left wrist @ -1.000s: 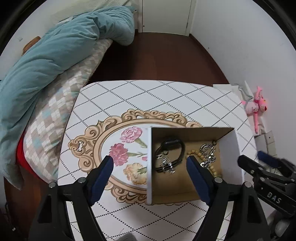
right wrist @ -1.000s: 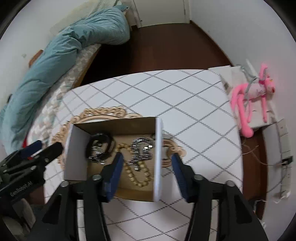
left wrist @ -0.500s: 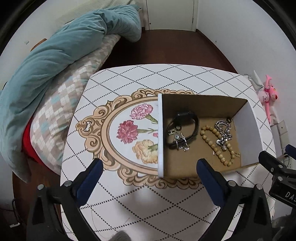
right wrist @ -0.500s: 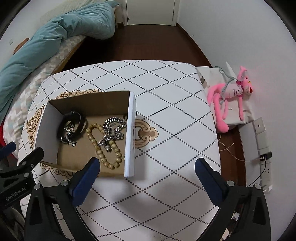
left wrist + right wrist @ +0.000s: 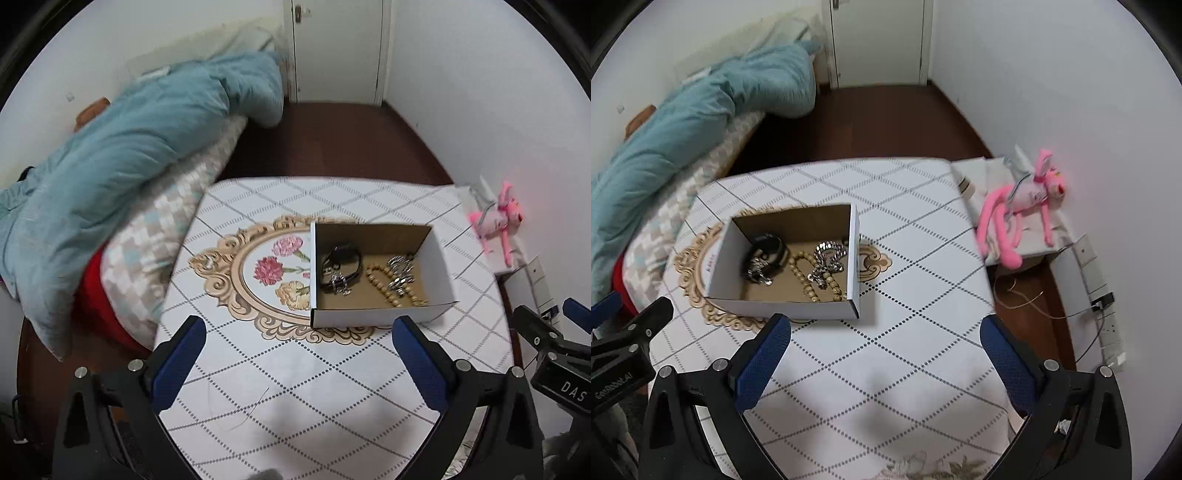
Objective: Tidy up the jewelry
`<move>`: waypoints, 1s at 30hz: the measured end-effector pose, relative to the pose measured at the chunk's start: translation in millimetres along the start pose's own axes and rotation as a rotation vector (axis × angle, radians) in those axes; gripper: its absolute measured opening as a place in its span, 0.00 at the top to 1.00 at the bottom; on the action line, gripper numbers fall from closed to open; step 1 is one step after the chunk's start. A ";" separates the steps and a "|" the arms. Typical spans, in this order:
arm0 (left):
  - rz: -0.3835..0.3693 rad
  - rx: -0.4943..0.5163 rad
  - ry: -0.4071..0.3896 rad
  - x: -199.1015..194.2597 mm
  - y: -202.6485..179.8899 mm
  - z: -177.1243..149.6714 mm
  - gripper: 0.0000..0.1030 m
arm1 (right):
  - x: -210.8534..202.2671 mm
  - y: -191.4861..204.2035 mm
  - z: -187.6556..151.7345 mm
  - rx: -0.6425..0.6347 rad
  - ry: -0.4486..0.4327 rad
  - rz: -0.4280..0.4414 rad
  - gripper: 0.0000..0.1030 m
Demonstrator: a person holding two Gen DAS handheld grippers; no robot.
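Note:
An open white cardboard box (image 5: 439, 258) (image 5: 718, 266) stands on the patterned table. Inside it lie a black bracelet with silver charms (image 5: 338, 267) (image 5: 764, 258), a tan bead strand (image 5: 388, 288) (image 5: 805, 277) and a silver chain (image 5: 400, 273) (image 5: 829, 258). My left gripper (image 5: 299, 332) is open and empty, above the table in front of the box. My right gripper (image 5: 886, 332) is open and empty, in front of the box and to its right. Each gripper shows at the edge of the other's view.
The table (image 5: 295, 387) (image 5: 923, 240) has a white diamond-pattern cloth with a floral oval. A bed with a teal duvet (image 5: 129, 147) lies to the left. A pink plush toy (image 5: 1015, 206) lies on a low stand at the right, with cables on the floor (image 5: 1089, 314).
Both grippers have opened wide and pulled back and up from the box, which stays on the table with the jewelry in it.

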State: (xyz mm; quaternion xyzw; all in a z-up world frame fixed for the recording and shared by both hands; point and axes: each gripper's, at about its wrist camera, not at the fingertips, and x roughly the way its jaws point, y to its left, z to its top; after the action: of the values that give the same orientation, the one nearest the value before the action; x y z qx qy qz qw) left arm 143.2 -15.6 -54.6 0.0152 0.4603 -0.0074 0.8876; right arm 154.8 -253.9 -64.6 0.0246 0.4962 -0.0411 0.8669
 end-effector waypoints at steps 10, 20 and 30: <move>-0.024 0.001 -0.137 -92.0 -3.1 -11.8 0.00 | -108.1 -13.0 -20.9 0.021 -0.156 -0.020 0.00; -0.065 -0.013 -0.172 -136.7 -1.7 -20.6 0.00 | -181.3 -12.0 -32.9 0.018 -0.252 0.002 0.00; -0.065 -0.020 -0.166 -147.6 1.8 -24.0 0.00 | -203.9 -6.4 -37.7 0.014 -0.265 0.027 0.00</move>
State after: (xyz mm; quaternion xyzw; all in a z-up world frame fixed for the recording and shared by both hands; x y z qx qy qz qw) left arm 38.6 -13.1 52.3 -0.0090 0.3856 -0.0328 0.9221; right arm 19.0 -247.6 92.2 0.0317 0.3769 -0.0361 0.9250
